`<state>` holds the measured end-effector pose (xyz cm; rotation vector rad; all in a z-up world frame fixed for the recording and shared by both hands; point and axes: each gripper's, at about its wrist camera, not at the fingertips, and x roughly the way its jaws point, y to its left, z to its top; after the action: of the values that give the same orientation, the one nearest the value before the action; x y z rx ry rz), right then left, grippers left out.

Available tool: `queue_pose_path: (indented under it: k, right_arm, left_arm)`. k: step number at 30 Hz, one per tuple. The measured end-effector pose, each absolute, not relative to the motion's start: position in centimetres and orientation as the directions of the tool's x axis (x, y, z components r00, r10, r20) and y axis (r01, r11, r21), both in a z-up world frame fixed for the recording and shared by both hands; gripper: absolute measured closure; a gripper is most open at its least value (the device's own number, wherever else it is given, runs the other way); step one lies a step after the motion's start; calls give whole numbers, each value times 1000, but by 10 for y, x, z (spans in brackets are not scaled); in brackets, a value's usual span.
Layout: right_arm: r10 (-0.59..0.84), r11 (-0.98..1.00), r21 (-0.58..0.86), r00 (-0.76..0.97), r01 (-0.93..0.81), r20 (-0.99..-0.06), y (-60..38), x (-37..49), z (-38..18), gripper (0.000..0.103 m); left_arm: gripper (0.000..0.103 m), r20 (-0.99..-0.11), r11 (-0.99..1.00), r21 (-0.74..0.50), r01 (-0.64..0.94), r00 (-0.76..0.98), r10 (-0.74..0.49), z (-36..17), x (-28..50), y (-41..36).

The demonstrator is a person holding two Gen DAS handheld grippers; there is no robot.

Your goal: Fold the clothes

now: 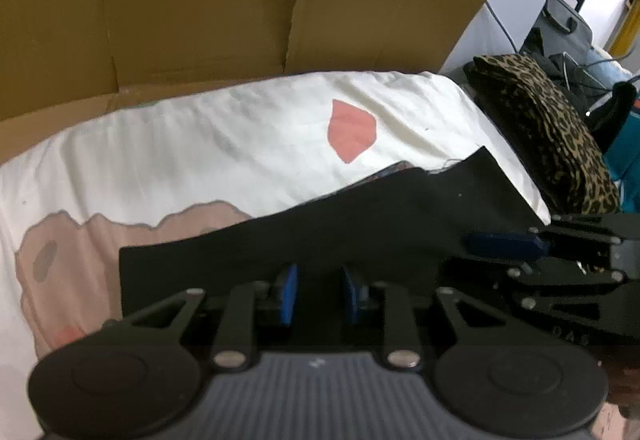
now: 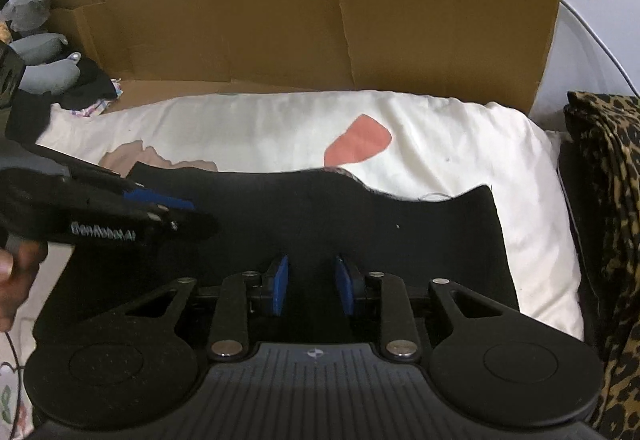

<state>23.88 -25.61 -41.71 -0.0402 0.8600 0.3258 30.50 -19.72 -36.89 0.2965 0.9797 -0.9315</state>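
**A:** So how far along was the folding? The black garment (image 2: 320, 224) lay flat on the white pillow (image 2: 460, 143), in front of the cardboard box (image 2: 320, 19). Looked like a wide band to me, maybe one fold in already, more to go.

**B:** Agreed, just a guess though. Both grippers sat over the near edge. The left gripper (image 1: 318, 290) had its blue pads apart, nothing pinched. Same for the right gripper (image 2: 311, 286), jaws parted above the cloth.

**A:** The leopard-print fabric (image 2: 608, 175) to the right seemed folded.

**B:** Maybe. The garment's near hem was hidden under the grippers, so I couldn't tell what kind of clothing it was.
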Motion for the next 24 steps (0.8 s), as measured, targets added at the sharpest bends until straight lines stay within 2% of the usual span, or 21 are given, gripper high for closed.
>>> queue_pose_path:
  k: [5, 9, 13, 24]
  right_arm:
    - [254, 950, 83, 594, -300, -763, -257, 238, -429, 71]
    - [264, 950, 92, 608, -298, -749, -259, 233, -417, 71]
    - [298, 942, 112, 637, -316, -711, -268, 220, -400, 71]
    - [309, 930, 94, 620, -354, -721, -269, 188, -403, 71]
  left_arm:
    - [74, -817, 583, -131, 801, 246, -522, -366, 299, -201]
    - [74, -820, 585, -94, 805, 270, -504, -353, 285, -199]
    - [66, -796, 539, -112, 835, 250, -552, -335, 261, -189]
    - [66, -808, 509, -132, 850, 205, -552, -346, 235, -169]
